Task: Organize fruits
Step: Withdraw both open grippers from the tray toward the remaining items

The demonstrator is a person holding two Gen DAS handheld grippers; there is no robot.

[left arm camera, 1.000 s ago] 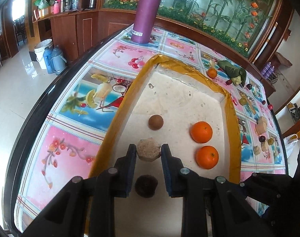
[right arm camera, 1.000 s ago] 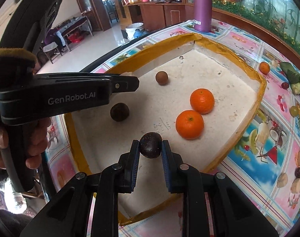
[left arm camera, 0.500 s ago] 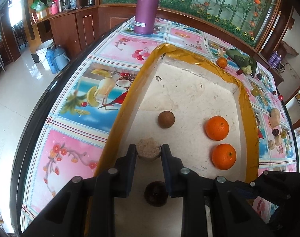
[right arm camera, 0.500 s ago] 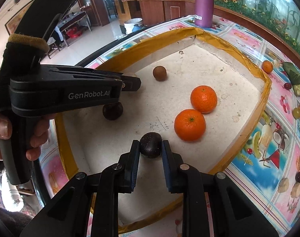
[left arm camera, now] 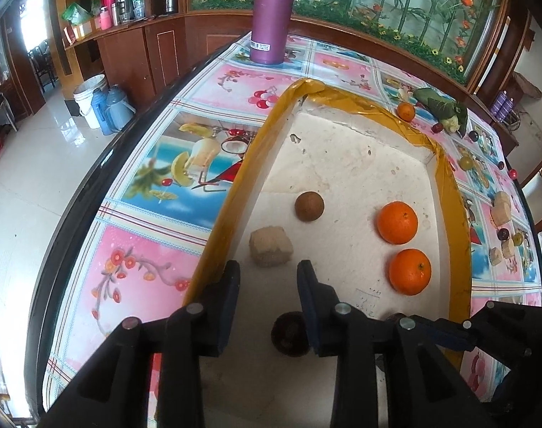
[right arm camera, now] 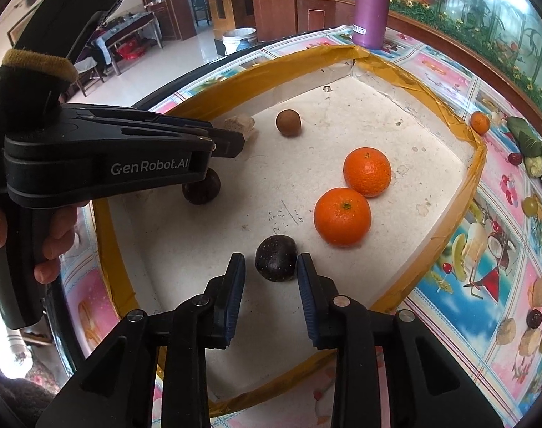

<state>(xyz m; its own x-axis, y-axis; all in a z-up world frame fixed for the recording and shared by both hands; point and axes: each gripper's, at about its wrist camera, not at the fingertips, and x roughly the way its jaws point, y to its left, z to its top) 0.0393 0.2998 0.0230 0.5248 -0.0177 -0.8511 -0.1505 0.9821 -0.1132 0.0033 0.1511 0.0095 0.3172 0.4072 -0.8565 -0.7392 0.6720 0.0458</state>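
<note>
I am working over a table with a bright fruit-picture cloth, in a room with brown cupboards. A white tray with a yellow rim is lying on it. Inside the tray, my left gripper has just been opening, with the pale rough cube sitting free just past its tips. My right gripper has just been opening too, and the dark round fruit is sitting loose between its jaws. 2 shiny oranges are sitting close by.

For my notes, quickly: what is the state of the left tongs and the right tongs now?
Left tongs: just opened, beige block released, holding nothing.
Right tongs: just opened, dark round fruit between them, not gripped.
</note>
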